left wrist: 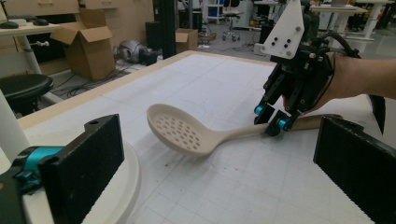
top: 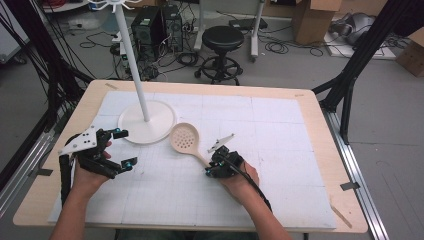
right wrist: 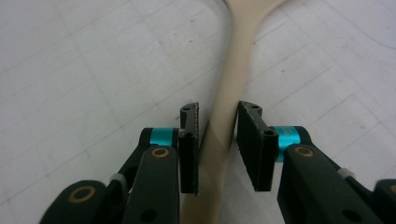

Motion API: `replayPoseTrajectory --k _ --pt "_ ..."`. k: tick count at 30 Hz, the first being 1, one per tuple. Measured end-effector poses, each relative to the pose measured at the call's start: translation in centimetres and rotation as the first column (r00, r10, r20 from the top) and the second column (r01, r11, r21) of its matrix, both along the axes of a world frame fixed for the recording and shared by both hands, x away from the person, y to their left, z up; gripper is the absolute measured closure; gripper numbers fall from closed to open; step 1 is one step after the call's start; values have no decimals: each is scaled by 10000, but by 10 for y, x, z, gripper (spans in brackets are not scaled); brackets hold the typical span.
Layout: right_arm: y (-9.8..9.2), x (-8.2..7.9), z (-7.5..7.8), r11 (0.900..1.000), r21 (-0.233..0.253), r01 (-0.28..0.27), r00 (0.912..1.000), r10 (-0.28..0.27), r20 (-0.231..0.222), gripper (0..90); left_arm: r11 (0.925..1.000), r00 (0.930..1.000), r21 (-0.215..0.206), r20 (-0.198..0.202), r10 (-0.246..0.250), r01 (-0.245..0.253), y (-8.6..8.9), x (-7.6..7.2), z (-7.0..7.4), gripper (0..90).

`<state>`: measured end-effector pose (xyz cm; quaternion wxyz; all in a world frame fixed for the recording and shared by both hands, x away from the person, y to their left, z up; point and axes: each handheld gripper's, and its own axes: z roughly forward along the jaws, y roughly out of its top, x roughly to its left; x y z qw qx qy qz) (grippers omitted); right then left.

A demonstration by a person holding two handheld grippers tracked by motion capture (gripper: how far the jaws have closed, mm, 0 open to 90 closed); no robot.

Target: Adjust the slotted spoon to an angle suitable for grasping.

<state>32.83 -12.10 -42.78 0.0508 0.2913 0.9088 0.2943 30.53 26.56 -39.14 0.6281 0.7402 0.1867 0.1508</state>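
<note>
The spoon [top: 186,140] lies on the mat [top: 280,190], bowl toward the stand [top: 146,122], handle running back between the right gripper [top: 212,169]'s 2 jaws, which pinch it. Handle end hidden. Left gripper [top: 122,148] spread wide.

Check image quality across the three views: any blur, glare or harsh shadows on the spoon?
High view: even, soft light, no glare, slotted spoon sharp enough though coarse. Left gripper view: its own near jaws are blurred, spoon bowl holes crisp, faint soft shadow under the bowl. Right gripper view: the handle goes soft toward the bottom edge, mat grid in focus, right gripper pads clear.
</note>
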Motion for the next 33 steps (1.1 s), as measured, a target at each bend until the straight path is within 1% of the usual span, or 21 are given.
replayPoseTrajectory --k 4,5,6,7,10,11,12,15,16,18,19,22,23,24,25,26,27,28,29,32,33 --pt "0 -2 0 9989 -21 -458 9989 458 -92 765 10000 10000 -11 33 15 -15 0 0 0 23" --pt "0 -2 0 9989 -21 -458 9989 458 -92 765 10000 10000 -11 33 15 -15 0 0 0 23" --pt "2 -3 0 9967 -8 -809 9967 809 -112 771 10000 10000 -42 45 14 -14 0 0 0 23" --pt "3 -4 0 9952 -58 -980 9952 979 -44 770 10000 10000 -87 45 29 -29 1 1 1 23" --pt "3 -4 0 9937 -60 -1115 9938 1115 34 767 9999 10000 -95 30 70 -70 2 0 1 23" --pt "2 -5 0 9938 -9 -1113 9938 1113 48 734 9999 10000 -102 48 78 -78 2 0 1 23" --pt "1 -5 -1 9944 52 -1058 9943 1057 172 631 9999 10000 -133 63 55 -54 2 0 1 23" --pt "-4 -6 0 9961 141 -868 9962 868 15 602 10000 10000 -61 11 34 -34 1 0 0 23" --pt "-10 -9 3 9971 145 -745 9971 743 150 556 10000 10000 -55 1 56 -56 1 0 0 23" --pt "-14 -11 4 9976 166 -676 9977 674 125 555 9999 10000 -93 29 52 -51 2 1 0 23" --pt "-22 -15 7 9984 215 -529 9985 526 142 535 9999 10000 -122 59 54 -54 2 1 1 23" --pt "-27 -20 7 9988 99 -489 9988 488 101 541 9999 10000 -134 14 82 -82 3 1 0 23" --pt "-28 -23 5 9988 4 -484 9988 484 32 562 9999 10000 -118 17 88 -87 3 1 0 23" --pt "-28 -25 4 9984 -118 -551 9985 551 3 637 9998 9999 -133 25 153 -153 4 1 1 23" --pt "-28 -28 1 9970 -247 -730 9973 730 -40 680 9997 9998 -177 40 192 -191 5 1 1 23" --pt "-28 -30 0 9961 -363 -804 9957 819 431 724 9996 9998 -197 53 211 -210 5 1 2 23" --pt "-27 -29 2 9938 -496 -994 9943 1012 344 729 9995 9997 -230 86 218 -216 6 1 2 23" --pt "-27 -29 2 9938 -496 -994 9943 1012 344 729 9994 9997 -255 76 217 -215 7 0 2 23" --pt "-25 -27 2 9908 -577 -1223 9913 1249 427 730 9994 9997 -269 102 229 -226 7 0 3 23" --pt "-22 -26 2 9885 -562 -1404 9888 1428 423 731 9990 9997 -398 99 200 -196 8 2 3 23" --pt "-18 -24 1 9846 -533 -1665 9842 1692 515 730 9990 9998 -440 132 135 -129 7 2 5 23"
